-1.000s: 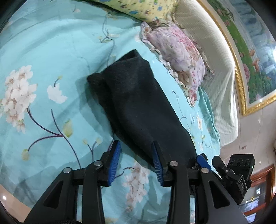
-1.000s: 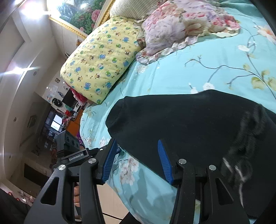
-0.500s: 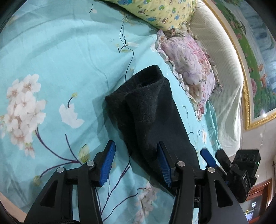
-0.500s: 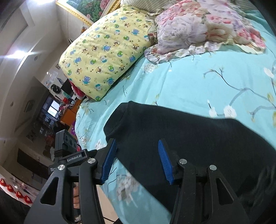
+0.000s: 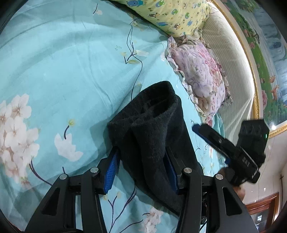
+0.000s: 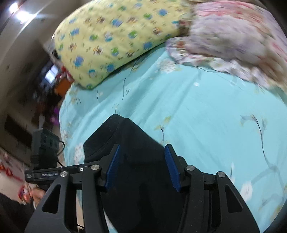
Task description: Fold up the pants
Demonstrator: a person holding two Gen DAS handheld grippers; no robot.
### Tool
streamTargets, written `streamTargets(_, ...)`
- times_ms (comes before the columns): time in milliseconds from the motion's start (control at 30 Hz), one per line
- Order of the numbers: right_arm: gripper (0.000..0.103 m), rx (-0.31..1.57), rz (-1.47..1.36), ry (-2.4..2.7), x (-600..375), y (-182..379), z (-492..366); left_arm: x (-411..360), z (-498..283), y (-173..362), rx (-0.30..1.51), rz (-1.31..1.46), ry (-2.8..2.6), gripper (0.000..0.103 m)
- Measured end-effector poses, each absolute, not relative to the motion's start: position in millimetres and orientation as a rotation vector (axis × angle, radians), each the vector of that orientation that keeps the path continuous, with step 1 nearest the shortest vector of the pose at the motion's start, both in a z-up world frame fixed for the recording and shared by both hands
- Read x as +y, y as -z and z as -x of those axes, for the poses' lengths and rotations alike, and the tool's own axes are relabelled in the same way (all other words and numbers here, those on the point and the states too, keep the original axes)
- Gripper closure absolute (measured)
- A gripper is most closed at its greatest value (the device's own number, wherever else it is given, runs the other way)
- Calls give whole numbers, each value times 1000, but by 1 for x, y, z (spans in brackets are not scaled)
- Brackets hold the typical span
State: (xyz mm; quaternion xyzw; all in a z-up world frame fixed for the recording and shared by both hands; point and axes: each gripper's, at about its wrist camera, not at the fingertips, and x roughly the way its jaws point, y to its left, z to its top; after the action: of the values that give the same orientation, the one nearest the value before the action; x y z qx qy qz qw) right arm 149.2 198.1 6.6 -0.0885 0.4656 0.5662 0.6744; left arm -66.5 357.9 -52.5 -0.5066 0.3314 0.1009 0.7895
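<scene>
Left gripper (image 5: pixel 141 166) low, jaws spread wide, right gripper (image 6: pixel 141 168) just beside it, jaws likewise spread wide

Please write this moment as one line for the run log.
left hand-held gripper: open, astride black pants | right hand-held gripper: open over pants | pants bunched on bed sheet | fold unfinished

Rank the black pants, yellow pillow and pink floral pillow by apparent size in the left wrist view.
1. black pants, largest, though nearest the camera and partly behind the left claw, so inflated.
2 and 3. pink floral pillow and yellow pillow: unsure. The floral one shows more, but the yellow one is cut off by the frame edge.
</scene>
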Motion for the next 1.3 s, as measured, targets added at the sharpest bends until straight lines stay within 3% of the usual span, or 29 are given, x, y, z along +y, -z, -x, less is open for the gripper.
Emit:
streamTargets(300, 51, 1100, 403, -1384, 256, 13, -151, 360, 65, 57, 716, 1088, -224, 59)
streamTargets(467, 51, 1135, 441, -1398, 274, 27, -150, 361, 59, 56, 734, 1060, -249, 69)
streamTargets(633, 73, 1139, 423, -1427, 271, 24, -146, 356, 55, 47, 738, 1013, -253, 81)
streamTargets(767, 78, 1124, 368, -1446, 259, 15, -146, 346, 56, 30, 715, 980, -246, 82)
streamTargets(1300, 80, 994, 113, -1456, 166, -58, -148, 278, 49, -52, 623, 818, -95, 83)
